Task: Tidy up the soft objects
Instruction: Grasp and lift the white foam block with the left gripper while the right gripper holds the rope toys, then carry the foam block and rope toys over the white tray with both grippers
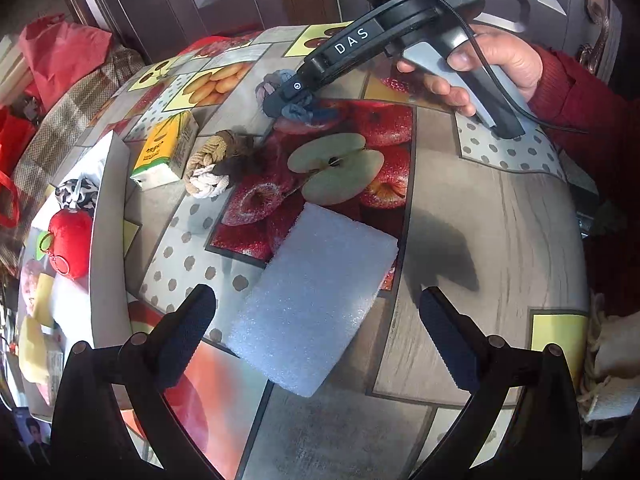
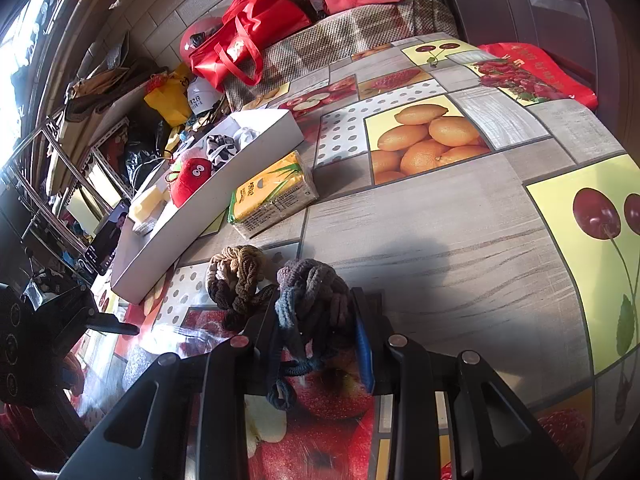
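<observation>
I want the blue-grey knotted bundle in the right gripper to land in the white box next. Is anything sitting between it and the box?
Yes. The brown knotted bundle lies just beside the blue-grey knotted bundle toward the white box, and the yellow tissue pack sits against the box's near wall. Lifting over both should clear them.

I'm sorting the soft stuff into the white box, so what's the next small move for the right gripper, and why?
Probably lift it a little. The right gripper is closed on the blue-grey knot, which seems to rest on the table close to the brown knot. Raising first should clear that one before carrying toward the white box. The left gripper is open over the foam.
</observation>
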Demonstrator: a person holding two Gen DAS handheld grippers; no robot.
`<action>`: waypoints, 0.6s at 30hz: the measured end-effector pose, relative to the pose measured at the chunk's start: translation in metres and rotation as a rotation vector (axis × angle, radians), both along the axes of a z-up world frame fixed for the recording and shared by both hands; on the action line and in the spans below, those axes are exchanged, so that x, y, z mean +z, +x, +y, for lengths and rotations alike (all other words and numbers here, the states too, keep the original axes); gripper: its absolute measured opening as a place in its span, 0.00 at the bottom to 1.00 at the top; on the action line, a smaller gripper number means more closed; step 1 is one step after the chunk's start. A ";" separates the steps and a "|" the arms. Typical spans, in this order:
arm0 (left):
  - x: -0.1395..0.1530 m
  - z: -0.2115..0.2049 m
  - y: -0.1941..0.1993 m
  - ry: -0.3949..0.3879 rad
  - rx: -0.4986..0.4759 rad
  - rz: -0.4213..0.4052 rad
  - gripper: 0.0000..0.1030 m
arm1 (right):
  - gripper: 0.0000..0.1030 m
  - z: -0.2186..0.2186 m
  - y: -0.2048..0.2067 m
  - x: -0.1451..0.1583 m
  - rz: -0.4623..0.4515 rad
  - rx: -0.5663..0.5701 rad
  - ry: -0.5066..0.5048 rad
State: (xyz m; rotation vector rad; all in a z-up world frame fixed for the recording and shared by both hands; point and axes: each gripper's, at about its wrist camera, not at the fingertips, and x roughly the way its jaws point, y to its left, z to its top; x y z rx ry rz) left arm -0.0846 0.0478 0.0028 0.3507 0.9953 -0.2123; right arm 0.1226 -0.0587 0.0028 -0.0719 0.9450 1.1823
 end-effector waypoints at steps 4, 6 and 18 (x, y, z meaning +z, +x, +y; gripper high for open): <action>-0.001 0.010 0.008 -0.158 0.006 0.026 0.70 | 0.30 0.000 0.000 0.000 -0.001 0.000 0.001; -0.001 0.009 0.004 -0.153 0.006 -0.002 0.68 | 0.29 0.000 0.000 0.001 -0.011 -0.004 -0.001; 0.036 0.046 -0.043 -0.196 0.299 -0.450 0.65 | 0.28 -0.015 -0.037 0.037 -0.344 -0.137 0.075</action>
